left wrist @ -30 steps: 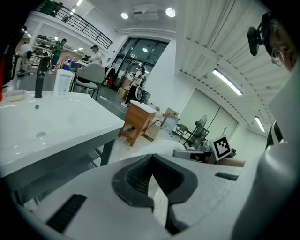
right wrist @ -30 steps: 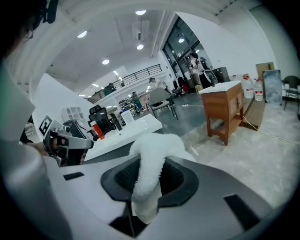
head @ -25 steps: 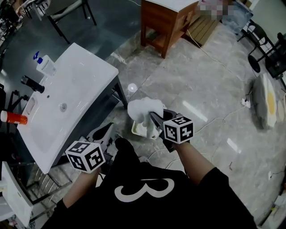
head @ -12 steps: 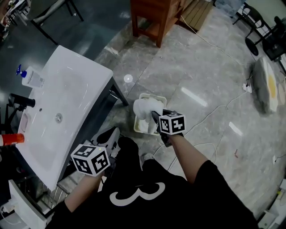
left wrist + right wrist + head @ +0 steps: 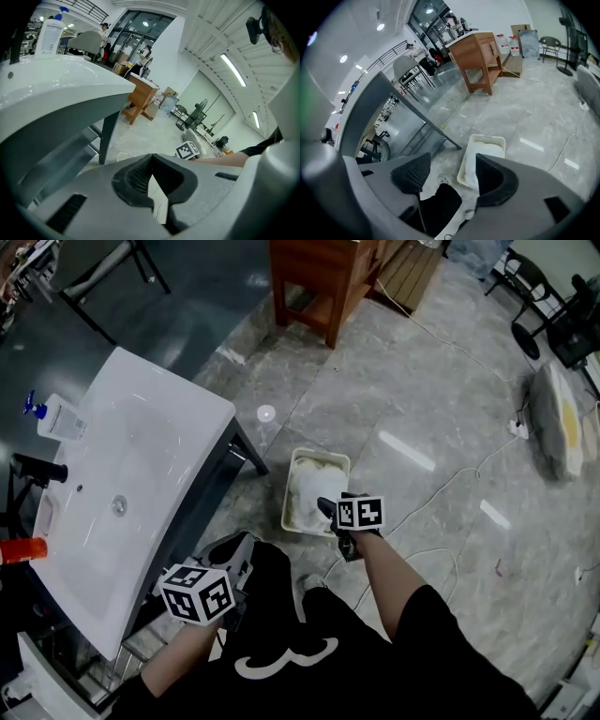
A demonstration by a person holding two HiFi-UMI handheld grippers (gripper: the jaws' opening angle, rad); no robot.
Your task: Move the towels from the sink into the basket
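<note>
Step in hand: letting go of the towel (image 5: 313,487) over the basket (image 5: 320,455).

Right gripper (image 5: 451,165): its jaws have just been opening and now stand wide apart. Nothing is between the pads, only floor and a dark shoe beyond them. It hangs just beside the near end of the basket, pointing steeply down.

Left gripper (image 5: 151,158): jaw tips meet, nothing held. It is low beside the person's leg, near the sink stand and well apart from the basket.

Towel location: a white heap inside the basket, which stands on the floor just beside the sink (image 5: 150,442). The bowl of the sink looks bare in the head view.

Doing the step well (judgement):
- Keep the right jaws wide while drawing back, so no fold catches on a ribbed pad and gets dragged out again.
- Draw back up and away along the jaw line, not sideways across the rim. The basket looks light and may slide or tip if knocked.
- Check that no corner hangs over the rim.
- The left gripper can stay clear, with no need to steady anything.

Counts:
- grippers: two
- basket: one
- sink: one
- towels: one white heap; separate pieces cannot be told apart
- towels seen in the sink: none
- soap bottle (image 5: 53,417): one
- black tap (image 5: 37,468): one
- wooden cabinet (image 5: 323,273): one
</note>
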